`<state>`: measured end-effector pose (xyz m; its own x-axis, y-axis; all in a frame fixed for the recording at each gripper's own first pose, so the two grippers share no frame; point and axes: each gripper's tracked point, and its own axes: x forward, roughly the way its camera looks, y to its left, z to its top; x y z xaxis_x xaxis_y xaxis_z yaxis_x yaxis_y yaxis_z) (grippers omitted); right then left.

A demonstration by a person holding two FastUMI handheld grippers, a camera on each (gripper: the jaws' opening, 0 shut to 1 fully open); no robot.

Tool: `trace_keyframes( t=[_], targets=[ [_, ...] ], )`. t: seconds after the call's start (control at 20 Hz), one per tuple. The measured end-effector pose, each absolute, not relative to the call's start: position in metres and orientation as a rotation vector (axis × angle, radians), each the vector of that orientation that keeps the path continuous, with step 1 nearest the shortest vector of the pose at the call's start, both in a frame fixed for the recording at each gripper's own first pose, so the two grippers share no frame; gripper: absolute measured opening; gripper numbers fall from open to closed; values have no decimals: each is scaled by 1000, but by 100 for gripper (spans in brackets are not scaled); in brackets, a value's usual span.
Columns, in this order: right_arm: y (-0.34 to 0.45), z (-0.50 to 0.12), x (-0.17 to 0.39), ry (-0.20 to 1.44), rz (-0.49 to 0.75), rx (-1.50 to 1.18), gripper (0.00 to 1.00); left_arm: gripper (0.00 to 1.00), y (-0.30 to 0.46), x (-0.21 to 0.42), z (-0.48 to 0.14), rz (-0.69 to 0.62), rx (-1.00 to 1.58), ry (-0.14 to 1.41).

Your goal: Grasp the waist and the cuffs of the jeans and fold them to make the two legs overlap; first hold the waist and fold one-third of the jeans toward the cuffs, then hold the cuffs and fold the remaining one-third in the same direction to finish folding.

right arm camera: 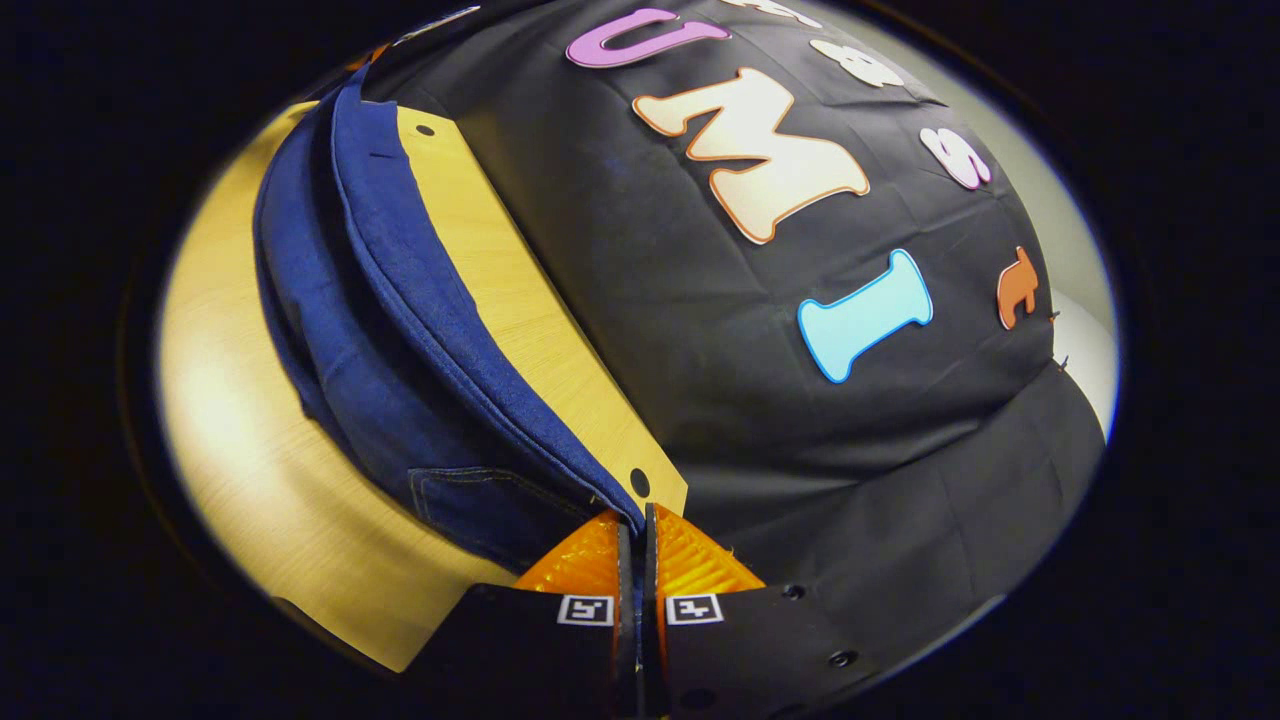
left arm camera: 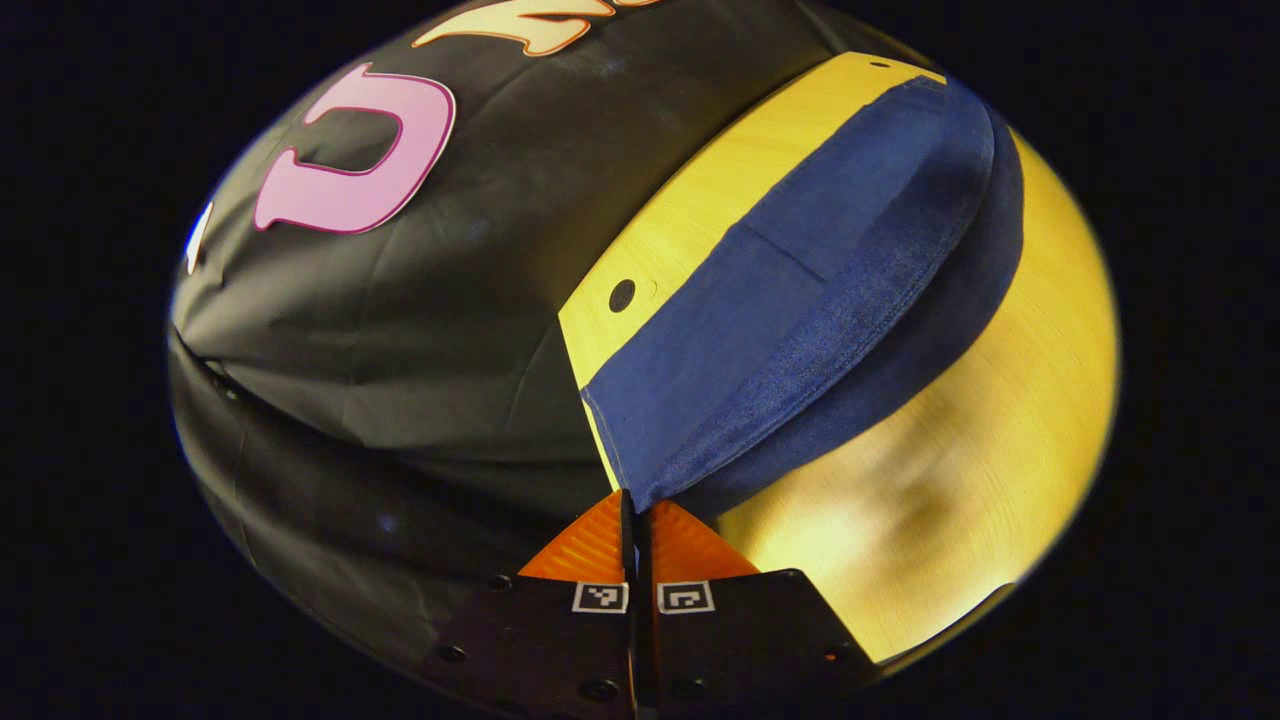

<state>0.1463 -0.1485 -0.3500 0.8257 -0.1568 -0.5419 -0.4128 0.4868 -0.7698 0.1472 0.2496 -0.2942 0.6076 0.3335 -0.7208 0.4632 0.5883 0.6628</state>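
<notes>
Both the left gripper (left arm camera: 636, 512) and the right gripper (right arm camera: 634, 520) pinch an edge of the blue jeans (left arm camera: 790, 330), lifted over the wooden table (left arm camera: 1000, 430), so the leg-on-leg fold looks underway; next, lay it flat.

We are looking at dark blue denim jeans (left arm camera: 800, 300), their near edge lifting off the table while the rest is stretching away toward one o'clock in the left gripper view. In the right gripper view the jeans (right arm camera: 400, 300) are running toward eleven o'clock, a stitched pocket showing near six o'clock.
</notes>
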Motion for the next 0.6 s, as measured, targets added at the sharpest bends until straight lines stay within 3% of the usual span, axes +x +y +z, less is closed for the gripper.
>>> trace_keyframes(
  t=[0.35, 0.6],
  targets=[
    [-140, -388, 201, 670, 99, -1032, 5, 0, 250, 248, -349, -202, 908, 973],
    [-137, -432, 231, 718, 51, -1039, 5, 0, 252, 283, -398, -267, 813, 1027]
  ],
)
